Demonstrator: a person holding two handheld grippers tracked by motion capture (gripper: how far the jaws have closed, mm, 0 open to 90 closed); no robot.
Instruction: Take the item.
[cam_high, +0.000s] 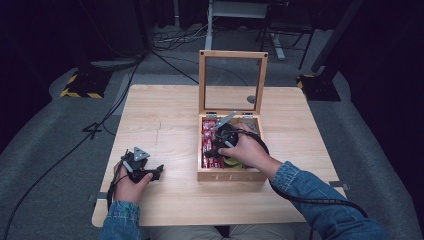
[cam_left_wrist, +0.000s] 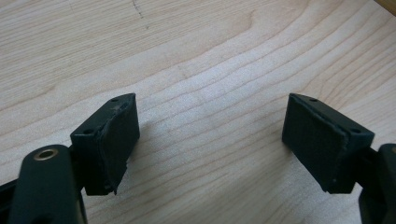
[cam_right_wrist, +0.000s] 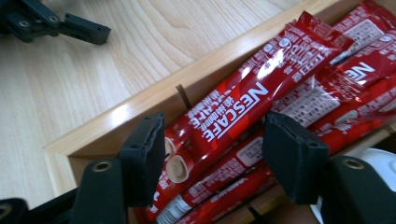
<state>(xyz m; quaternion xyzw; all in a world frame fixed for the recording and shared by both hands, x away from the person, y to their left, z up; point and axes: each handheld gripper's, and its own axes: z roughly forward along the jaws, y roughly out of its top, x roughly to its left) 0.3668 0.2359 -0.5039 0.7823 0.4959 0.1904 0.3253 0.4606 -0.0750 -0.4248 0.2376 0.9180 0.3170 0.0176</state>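
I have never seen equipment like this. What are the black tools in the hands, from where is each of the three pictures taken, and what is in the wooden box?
A person sits at a wooden table and holds a hand-operated gripper in each hand; there is no robot arm. The high view looks down from above the person. Each of the other two pictures comes from a camera mounted on one gripper, looking along its two black fingers.

The left gripper rests low over bare table, open and holding nothing. The right gripper reaches into the wooden tea box, whose glass lid stands open. Its fingers are open on either side of a red Nescafe stick, not yet closed on it. More red sticks lie beneath.
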